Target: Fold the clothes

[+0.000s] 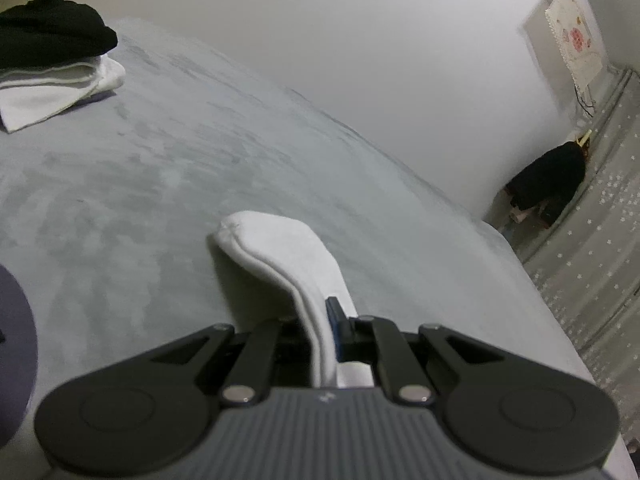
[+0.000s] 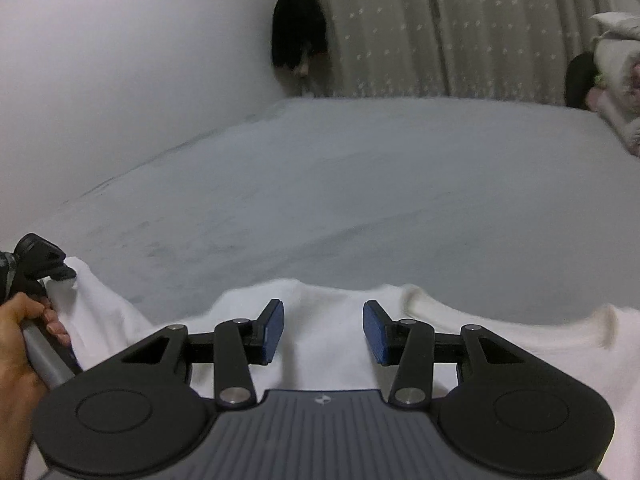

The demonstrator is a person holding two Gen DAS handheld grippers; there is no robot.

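White garment (image 2: 320, 340) lay spread along the bottom of the right wrist view, on a pale grey bed surface (image 2: 360, 200) that filled the middle of the frame. One fold of it (image 1: 288, 264) rose through the lower centre of the left wrist view, pinched between the closed jaws of the left gripper (image 1: 334, 330) (a blue pad showed against the cloth). The right gripper (image 2: 323, 332) hovered over the fabric at the lower centre of its view, jaws apart and holding nothing. At the lower left edge of that view a bare hand (image 2: 20, 344) gripped the handle of the other tool, touching the cloth. In the upper left of the left wrist view sat a folded stack (image 1: 52, 68), black cloth on top of white. A star-patterned curtain (image 2: 440, 32) hung across the top of the right wrist view, with a dark hanging object (image 2: 298, 36) beside it.
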